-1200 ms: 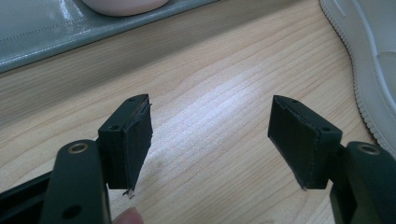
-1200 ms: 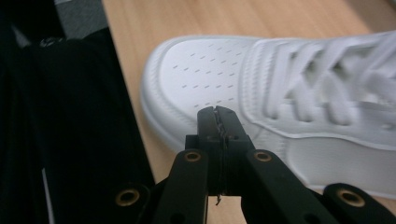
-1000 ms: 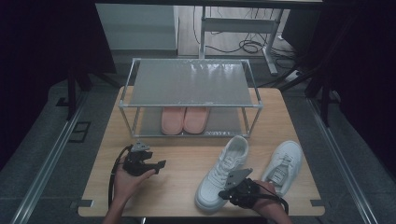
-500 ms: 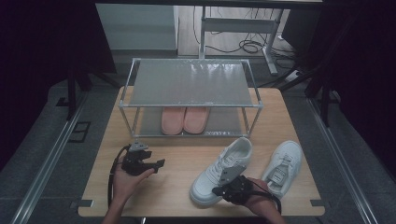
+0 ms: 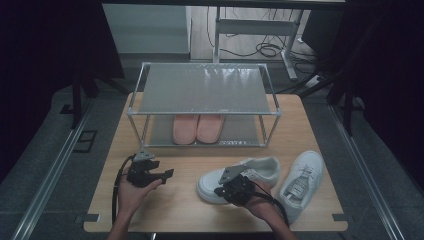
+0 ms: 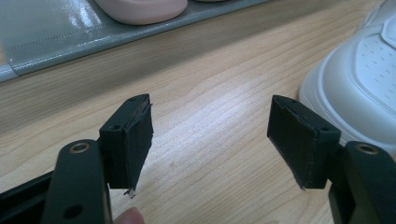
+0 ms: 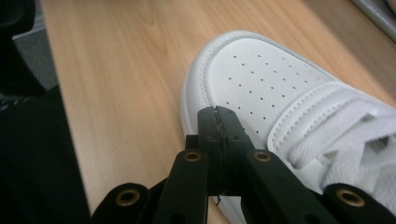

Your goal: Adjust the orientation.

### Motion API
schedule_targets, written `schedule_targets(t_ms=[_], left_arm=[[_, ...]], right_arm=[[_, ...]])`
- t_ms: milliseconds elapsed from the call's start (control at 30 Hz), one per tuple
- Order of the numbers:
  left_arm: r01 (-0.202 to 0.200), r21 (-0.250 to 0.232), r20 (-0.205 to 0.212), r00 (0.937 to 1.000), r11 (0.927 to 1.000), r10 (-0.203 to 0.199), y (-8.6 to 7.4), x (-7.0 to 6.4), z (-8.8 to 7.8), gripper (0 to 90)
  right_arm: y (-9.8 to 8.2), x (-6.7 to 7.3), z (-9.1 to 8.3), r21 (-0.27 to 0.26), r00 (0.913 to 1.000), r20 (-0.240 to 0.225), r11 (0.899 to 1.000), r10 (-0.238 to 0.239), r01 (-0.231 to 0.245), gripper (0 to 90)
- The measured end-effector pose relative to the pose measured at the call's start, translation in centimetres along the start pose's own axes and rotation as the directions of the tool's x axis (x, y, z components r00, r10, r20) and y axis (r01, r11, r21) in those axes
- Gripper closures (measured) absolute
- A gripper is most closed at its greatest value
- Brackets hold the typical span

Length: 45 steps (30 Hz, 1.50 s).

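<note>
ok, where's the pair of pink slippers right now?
In the high view the pink slippers sit side by side on the lower shelf of the metal rack, at the table's far side, beyond the left-hand white sneaker.

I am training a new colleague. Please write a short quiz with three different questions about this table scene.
1. True or false: the right gripper has its jaws shut.
2. What lies on the lower shelf of the rack?
3. The left gripper is: A) open with nothing between its jaws, B) shut on a sneaker.

Key:
1. True; it sits beside the toe of the nearer white sneaker.
2. A pair of pink slippers.
3. A.
</note>
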State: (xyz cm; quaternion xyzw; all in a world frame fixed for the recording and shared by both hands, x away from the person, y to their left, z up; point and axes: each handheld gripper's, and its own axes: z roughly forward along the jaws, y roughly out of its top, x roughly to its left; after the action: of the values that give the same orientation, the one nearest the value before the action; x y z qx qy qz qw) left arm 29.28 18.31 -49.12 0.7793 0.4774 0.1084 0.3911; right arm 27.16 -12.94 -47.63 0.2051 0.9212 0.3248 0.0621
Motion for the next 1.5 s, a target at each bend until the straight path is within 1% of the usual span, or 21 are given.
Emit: schedule_targets(t_ms=[267, 433, 500, 533, 567, 633, 667, 733, 767, 800, 833, 867, 900, 967, 1033, 1133, 1267, 1333, 1400, 1467, 1500], left_arm=[[0.006, -0.004, -0.001, 1.0000, 1.0000, -0.006, 0.0, 0.1, -0.1, 31.6], [0.008, -0.005, -0.001, 1.0000, 1.0000, -0.008, 0.0, 0.1, -0.2, 31.6], [0.008, -0.006, -0.002, 1.0000, 0.9999, -0.008, 0.0, 0.1, -0.2, 31.6], [0.007, -0.007, -0.003, 1.0000, 1.0000, -0.007, 0.0, 0.1, -0.3, 31.6], [0.007, -0.007, -0.003, 1.0000, 1.0000, -0.007, 0.0, 0.1, -0.3, 31.6], [0.007, -0.008, -0.004, 1.0000, 0.9999, -0.007, 0.0, 0.1, -0.3, 31.6], [0.008, -0.008, -0.004, 1.0000, 0.9999, -0.008, 0.0, 0.1, -0.3, 31.6], [0.007, -0.006, -0.003, 1.0000, 1.0000, -0.007, 0.0, 0.1, -0.3, 31.6], [0.007, -0.006, -0.003, 1.0000, 1.0000, -0.007, 0.0, 0.1, -0.3, 31.6], [0.006, -0.007, -0.001, 1.0000, 1.0000, -0.006, 0.0, -0.1, -0.3, 31.6], [0.002, -0.006, -0.001, 1.0000, 1.0000, -0.002, 0.1, -0.1, -0.3, 31.6], [0.002, -0.006, -0.001, 1.0000, 1.0000, -0.002, 0.1, -0.1, -0.3, 31.6], [0.003, -0.006, 0.000, 1.0000, 1.0000, -0.003, 0.1, -0.2, -0.3, 31.6], [0.000, -0.008, 0.000, 1.0000, 1.0000, 0.000, 0.1, -0.4, -0.3, 31.6], [-0.004, -0.007, 0.001, 1.0000, 1.0000, 0.004, 0.2, -0.4, -0.3, 31.6], [-0.004, -0.005, 0.000, 1.0000, 1.0000, 0.004, 0.2, -0.5, -0.3, 31.6], [-0.002, -0.004, 0.001, 1.0000, 1.0000, 0.002, 0.1, -0.5, -0.2, 31.6], [-0.004, -0.005, 0.000, 1.0000, 1.0000, 0.004, 0.1, -0.5, -0.3, 31.6], [0.000, -0.007, -0.001, 1.0000, 1.0000, 0.000, 0.1, -0.4, -0.4, 31.6], [0.001, -0.008, -0.002, 1.0000, 1.0000, -0.001, 0.1, -0.3, -0.5, 31.6], [0.001, -0.008, -0.002, 1.0000, 1.0000, -0.001, 0.1, -0.3, -0.5, 31.6]], right_arm=[[1.5, -1.1, 1.3, -0.008, 0.9990, 0.038, 1.000, 0.025, -0.025, 90.0], [1.8, -1.2, 1.5, 0.000, 0.9989, 0.043, 1.000, 0.020, -0.020, 90.0], [1.8, -0.9, 1.4, -0.002, 0.9980, 0.062, 1.000, 0.007, -0.007, 89.9], [1.6, -0.7, 0.7, -0.013, 0.9955, 0.095, 1.000, -0.005, 0.006, 89.9], [1.6, -0.7, 0.7, -0.013, 0.9955, 0.095, 1.000, -0.005, 0.006, 89.9], [1.3, -0.6, -1.0, -0.063, 0.9957, 0.091, 0.998, 0.014, -0.008, 89.9], [0.8, -0.7, -3.1, -0.093, 0.9922, 0.122, 0.996, 0.026, -0.015, 90.0], [0.0, -1.2, -5.3, -0.113, 0.9871, 0.153, 0.993, 0.048, -0.031, 90.0], [0.0, -1.2, -5.3, -0.113, 0.9871, 0.153, 0.993, 0.048, -0.031, 90.0], [-1.1, -2.1, -7.2, -0.118, 0.9810, 0.174, 0.991, 0.086, -0.066, 90.0], [-1.8, -2.6, -7.9, -0.113, 0.9768, 0.188, 0.990, 0.103, -0.082, 90.0], [-1.8, -2.6, -7.9, -0.113, 0.9768, 0.188, 0.990, 0.103, -0.082, 90.0], [-3.0, -3.5, -9.1, -0.102, 0.9685, 0.206, 0.987, 0.140, -0.121, 90.0], [-3.6, -4.0, -9.5, -0.093, 0.9649, 0.212, 0.986, 0.155, -0.138, 90.0], [-5.0, -4.8, -10.2, -0.051, 0.9564, 0.234, 0.985, 0.175, -0.167, 90.0], [-5.6, -5.0, -10.2, -0.027, 0.9537, 0.240, 0.983, 0.182, -0.180, 90.0], [-5.5, -4.9, -9.3, 0.027, 0.9607, 0.229, 0.986, 0.157, -0.167, 90.0], [-5.3, -4.8, -9.1, 0.037, 0.9599, 0.242, 0.987, 0.141, -0.154, 90.0], [-5.0, -4.7, -8.8, 0.053, 0.9557, 0.266, 0.988, 0.126, -0.145, 90.0], [-4.9, -4.3, -8.4, 0.056, 0.9459, 0.300, 0.987, 0.124, -0.147, 90.0], [-4.9, -4.3, -8.4, 0.056, 0.9459, 0.300, 0.987, 0.124, -0.147, 90.0]])
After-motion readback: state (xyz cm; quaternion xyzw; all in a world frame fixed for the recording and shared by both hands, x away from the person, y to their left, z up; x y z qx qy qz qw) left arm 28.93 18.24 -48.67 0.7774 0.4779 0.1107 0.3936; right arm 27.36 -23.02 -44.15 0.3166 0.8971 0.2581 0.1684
